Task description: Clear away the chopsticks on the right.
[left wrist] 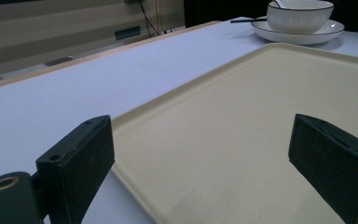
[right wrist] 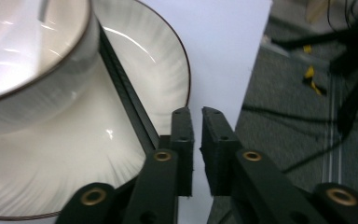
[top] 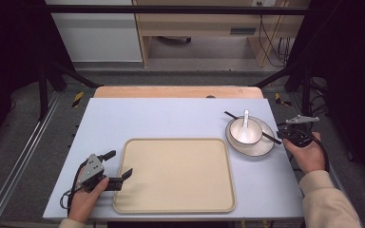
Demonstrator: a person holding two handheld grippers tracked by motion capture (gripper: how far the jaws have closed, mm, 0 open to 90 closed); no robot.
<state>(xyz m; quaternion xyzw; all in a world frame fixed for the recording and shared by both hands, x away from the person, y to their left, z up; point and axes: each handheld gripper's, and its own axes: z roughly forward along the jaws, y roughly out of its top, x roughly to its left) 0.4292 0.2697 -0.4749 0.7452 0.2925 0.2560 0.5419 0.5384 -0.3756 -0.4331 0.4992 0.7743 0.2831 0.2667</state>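
Resting on the pale blue table (top: 171, 118), a white plate (top: 261, 147) with a dark rim was seen near the far right corner, with a white bowl (top: 242, 130) set on it. A white spoon (top: 245, 119) was propped in the bowl, and black chopsticks (top: 270, 137) were laid across the plate beside the bowl, their near ends reaching past the plate's right rim. The right gripper (top: 285, 135) was held just off that rim, at the table's right edge. In the right gripper view its jaws were seen almost closed, with only a thin slit between them and nothing caught in it; the chopsticks (right wrist: 128, 100) were seen running along the plate (right wrist: 158, 60) and ending just beside the left jaw, though contact could not be made out. No grasp was shown. The bowl (right wrist: 37, 56) was seen close by, on the plate.

A large beige tray (top: 176, 175) was placed at the middle of the near side, well apart from nothing but the plate's left rim, which lay just beside its far right corner. The left gripper (top: 121, 176) was held at the tray's left edge with its jaws spread wide and unloaded; in the left gripper view the tray's rim (left wrist: 135, 116) was seen passing between them.
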